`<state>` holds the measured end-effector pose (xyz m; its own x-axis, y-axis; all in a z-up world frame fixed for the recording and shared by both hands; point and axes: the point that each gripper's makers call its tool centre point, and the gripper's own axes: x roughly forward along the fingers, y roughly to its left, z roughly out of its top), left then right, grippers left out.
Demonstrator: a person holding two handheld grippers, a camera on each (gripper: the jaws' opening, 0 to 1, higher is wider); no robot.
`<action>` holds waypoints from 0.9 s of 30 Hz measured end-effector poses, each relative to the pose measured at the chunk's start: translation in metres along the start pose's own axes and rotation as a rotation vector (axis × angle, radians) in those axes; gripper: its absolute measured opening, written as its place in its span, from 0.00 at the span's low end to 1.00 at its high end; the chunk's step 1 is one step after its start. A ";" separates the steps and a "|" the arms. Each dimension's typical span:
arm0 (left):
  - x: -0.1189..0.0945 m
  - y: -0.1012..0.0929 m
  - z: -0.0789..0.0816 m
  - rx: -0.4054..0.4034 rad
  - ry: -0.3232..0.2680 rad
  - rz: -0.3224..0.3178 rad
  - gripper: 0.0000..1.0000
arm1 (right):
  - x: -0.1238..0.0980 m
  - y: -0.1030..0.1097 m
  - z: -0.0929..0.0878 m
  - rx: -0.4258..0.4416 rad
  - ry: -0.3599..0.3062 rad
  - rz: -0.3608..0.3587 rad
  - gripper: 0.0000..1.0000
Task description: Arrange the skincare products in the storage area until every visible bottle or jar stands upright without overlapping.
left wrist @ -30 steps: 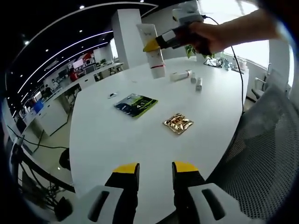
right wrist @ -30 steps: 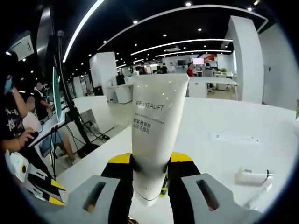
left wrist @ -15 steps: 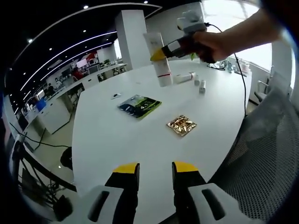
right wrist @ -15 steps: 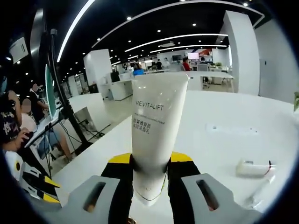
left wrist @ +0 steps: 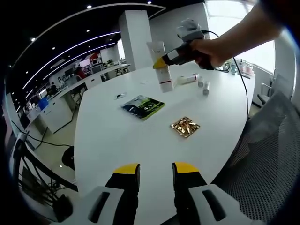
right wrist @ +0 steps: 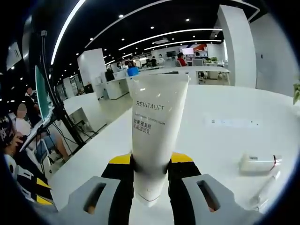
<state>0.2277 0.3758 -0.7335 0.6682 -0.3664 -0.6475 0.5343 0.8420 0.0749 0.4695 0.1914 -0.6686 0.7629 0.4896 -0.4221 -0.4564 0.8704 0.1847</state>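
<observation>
My right gripper is shut on a white REVITALIFT tube, which stands upright between the jaws. The left gripper view has the same tube hanging cap-down just above the far part of the white table, with the right gripper and a hand on it. Behind it a white tube lies on its side beside two small bottles. That lying tube also appears at the right of the right gripper view. My left gripper is open and holds nothing, low over the table's near edge.
A green pouch and a gold foil packet lie mid-table. A mesh chair stands to the right of the table. A cable trails from the right gripper. Desks and people sit in the office behind.
The right gripper has carried the tube lower and farther across the table, toward the lying tube. The left gripper stays open in place.
</observation>
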 end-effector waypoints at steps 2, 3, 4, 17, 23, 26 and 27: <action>0.001 0.000 -0.002 0.006 0.011 0.001 0.29 | 0.004 0.000 -0.003 -0.022 0.013 0.010 0.25; 0.001 0.000 -0.002 0.012 0.014 0.002 0.29 | 0.004 0.001 -0.004 -0.036 0.015 0.012 0.25; 0.001 -0.001 -0.002 0.015 0.014 0.000 0.29 | 0.005 0.001 -0.004 -0.037 0.015 0.012 0.25; 0.004 -0.003 -0.008 0.002 0.033 -0.014 0.29 | 0.024 -0.026 -0.006 -0.084 0.005 -0.034 0.25; 0.005 -0.004 -0.009 -0.001 0.039 -0.018 0.29 | 0.033 -0.035 -0.008 -0.092 0.002 -0.046 0.25; 0.005 -0.004 -0.010 -0.003 0.043 -0.018 0.29 | 0.037 -0.039 -0.010 -0.091 0.007 -0.047 0.25; 0.005 -0.004 -0.010 -0.004 0.042 -0.016 0.29 | 0.037 -0.039 -0.010 -0.095 0.008 -0.048 0.25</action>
<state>0.2240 0.3748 -0.7445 0.6368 -0.3632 -0.6801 0.5428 0.8377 0.0609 0.5108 0.1755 -0.7008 0.7814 0.4471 -0.4354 -0.4614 0.8836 0.0793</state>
